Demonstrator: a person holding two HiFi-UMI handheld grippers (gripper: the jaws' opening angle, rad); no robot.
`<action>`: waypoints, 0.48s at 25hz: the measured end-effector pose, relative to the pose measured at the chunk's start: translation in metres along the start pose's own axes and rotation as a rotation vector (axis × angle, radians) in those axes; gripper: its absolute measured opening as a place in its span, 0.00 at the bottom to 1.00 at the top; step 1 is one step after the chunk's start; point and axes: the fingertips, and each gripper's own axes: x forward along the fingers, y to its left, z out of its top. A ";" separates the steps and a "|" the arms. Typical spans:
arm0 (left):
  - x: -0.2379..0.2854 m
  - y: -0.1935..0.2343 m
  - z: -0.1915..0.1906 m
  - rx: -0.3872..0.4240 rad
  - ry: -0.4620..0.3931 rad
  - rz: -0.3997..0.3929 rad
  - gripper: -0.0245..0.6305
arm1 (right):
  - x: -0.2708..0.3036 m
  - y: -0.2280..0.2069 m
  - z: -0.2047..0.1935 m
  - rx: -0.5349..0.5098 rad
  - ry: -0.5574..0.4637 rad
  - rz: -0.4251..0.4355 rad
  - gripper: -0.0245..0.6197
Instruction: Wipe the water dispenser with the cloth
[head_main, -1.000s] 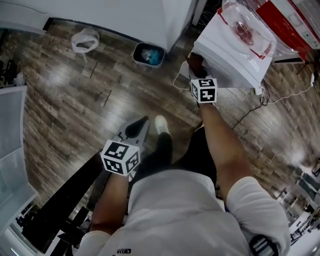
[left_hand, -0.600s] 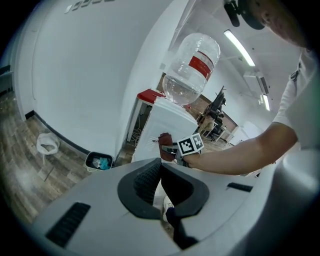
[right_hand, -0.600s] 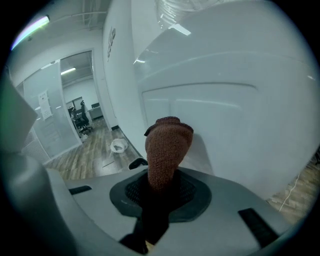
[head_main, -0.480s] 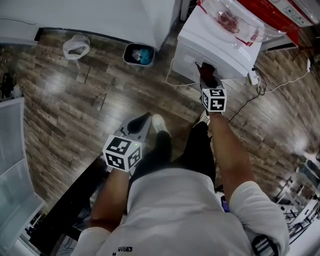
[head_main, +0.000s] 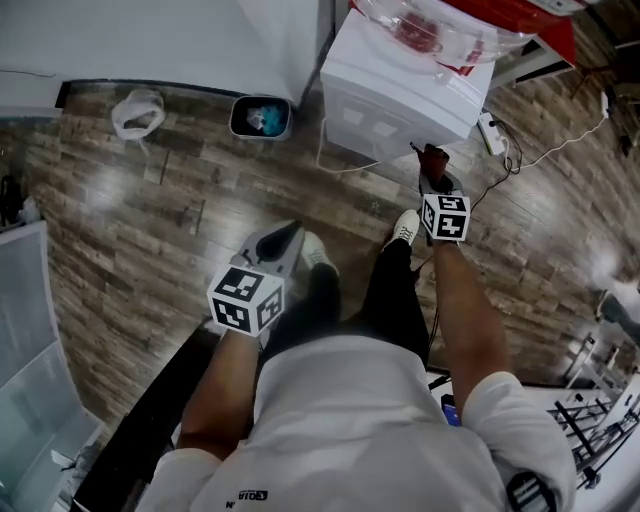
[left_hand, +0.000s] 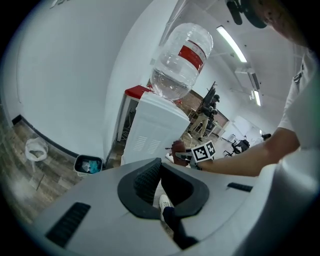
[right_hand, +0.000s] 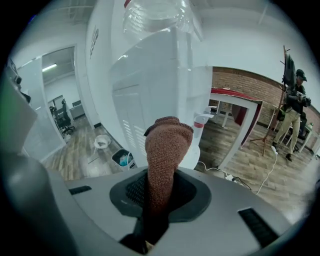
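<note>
Head view: the person stands on a wood floor (head_main: 130, 220) facing the white water dispenser (head_main: 385, 95), which carries a clear bottle (head_main: 440, 22). The right gripper (head_main: 432, 172) is stretched toward the dispenser's lower front edge with the brown cloth (head_main: 431, 155) sticking out of it, close against the casing (actual contact cannot be made out). The left gripper (head_main: 284, 238) hangs low by the person's left leg, well apart from the dispenser. A small bin (head_main: 260, 117) and a white bag (head_main: 137, 110) sit by the wall. Left gripper view: its jaws meet at the tips with nothing between them, and a shoe (left_hand: 164, 201) shows through the gap nearer the base; beyond it the dispenser stands with the cloth at its side. Right gripper view: the jaws are clamped on the cloth, which rises upright in front of the dispenser's white face.
</note>
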 end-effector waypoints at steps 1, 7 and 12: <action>0.002 -0.002 0.001 0.005 0.003 -0.006 0.02 | -0.003 -0.004 -0.003 0.008 0.000 -0.007 0.15; 0.012 -0.006 0.003 0.015 0.012 -0.019 0.02 | -0.014 -0.020 -0.016 0.061 0.003 -0.037 0.15; 0.016 0.000 -0.001 -0.004 0.013 -0.008 0.02 | -0.007 0.010 -0.011 0.067 -0.014 0.017 0.15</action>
